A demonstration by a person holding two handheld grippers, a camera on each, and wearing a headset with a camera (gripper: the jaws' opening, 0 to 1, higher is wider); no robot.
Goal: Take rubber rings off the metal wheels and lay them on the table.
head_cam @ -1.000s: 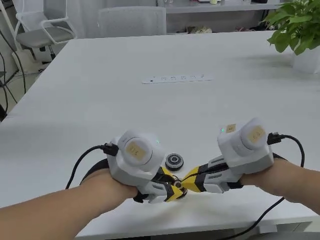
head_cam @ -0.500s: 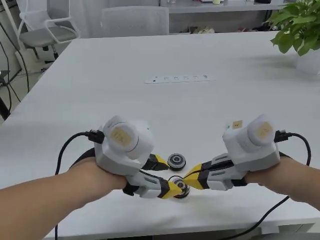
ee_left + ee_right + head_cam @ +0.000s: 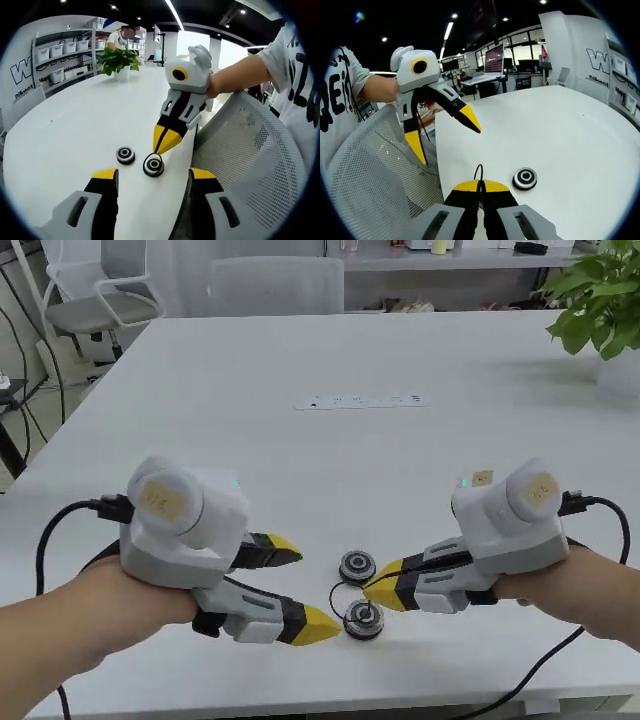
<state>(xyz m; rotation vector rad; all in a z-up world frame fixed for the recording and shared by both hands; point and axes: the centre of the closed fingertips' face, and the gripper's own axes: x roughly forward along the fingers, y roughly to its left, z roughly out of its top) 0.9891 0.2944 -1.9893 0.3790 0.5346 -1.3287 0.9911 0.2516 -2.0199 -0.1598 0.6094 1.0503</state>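
Two small metal wheels lie near the table's front edge, the far wheel (image 3: pixel 357 566) (image 3: pixel 125 155) (image 3: pixel 525 178) and the near wheel (image 3: pixel 363 619) (image 3: pixel 153 165). My right gripper (image 3: pixel 372 591) (image 3: pixel 480 186) is shut on a thin black rubber ring (image 3: pixel 331 597) (image 3: pixel 476 172), which loops out from its yellow tips just above the near wheel. My left gripper (image 3: pixel 312 592) (image 3: pixel 153 175) stands open a little left of the wheels, with nothing between its jaws. In the left gripper view the right gripper (image 3: pixel 161 146) points down at the near wheel.
A white power strip (image 3: pixel 362 400) lies at the table's middle. A potted plant (image 3: pixel 603 310) stands at the far right, and chairs (image 3: pixel 277 282) line the far side. A mesh chair back (image 3: pixel 245 145) is close behind the table's near edge (image 3: pixel 330 695).
The left gripper has opened and drawn back to the left, away from the near wheel. The right gripper now holds the thin ring free beside that wheel.
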